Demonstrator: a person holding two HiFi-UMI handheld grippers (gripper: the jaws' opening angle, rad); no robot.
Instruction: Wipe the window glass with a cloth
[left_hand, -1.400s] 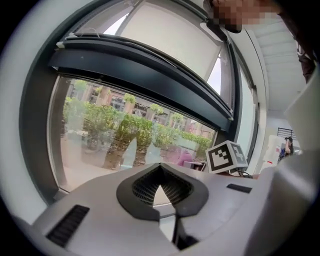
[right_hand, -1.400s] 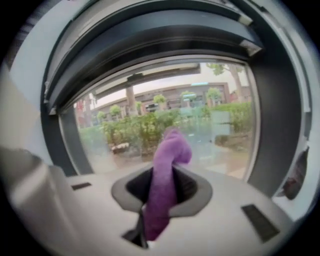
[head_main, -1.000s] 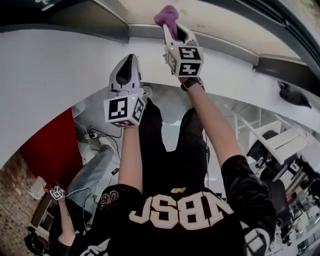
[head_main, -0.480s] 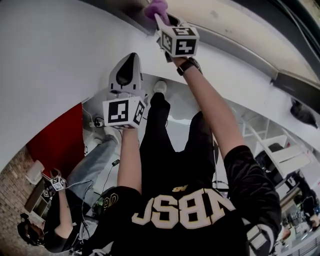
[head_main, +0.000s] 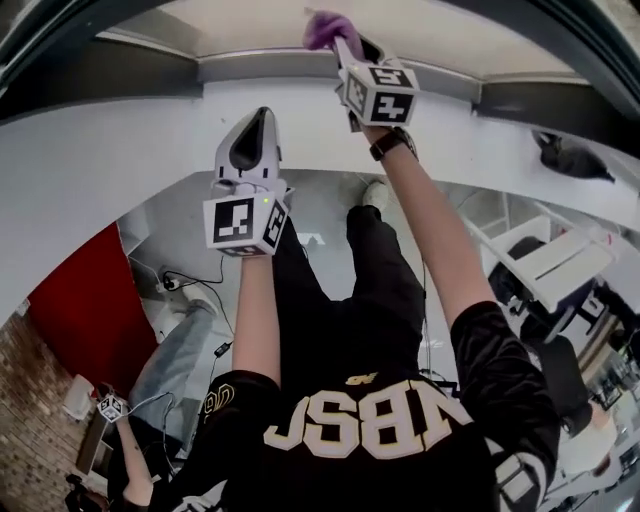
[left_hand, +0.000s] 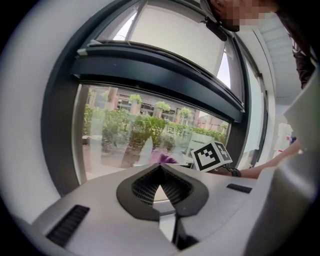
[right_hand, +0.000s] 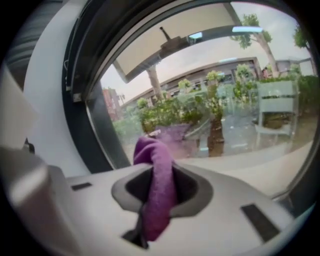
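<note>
Right tool (head_main: 346, 48), cloth (right_hand: 157, 170) farther right on glass (right_hand: 240, 115), near frame (right_hand: 102, 135)

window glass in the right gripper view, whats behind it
Behind the window glass are green bushes, a tree trunk and buildings. The purple cloth, clamped in the right gripper in front of the pane, covers a low patch of that view.

Bright, even daylight came in through the window glass (right_hand: 225, 110), which carried faint reflections. Both gripper views were strongly fisheye, ringed in black, and the dark window frame (left_hand: 160, 75) bowed. The purple cloth (right_hand: 157, 190), close to the lens, was soft. The head view was dimmer, curved at its edges, without hard shadows.
</note>
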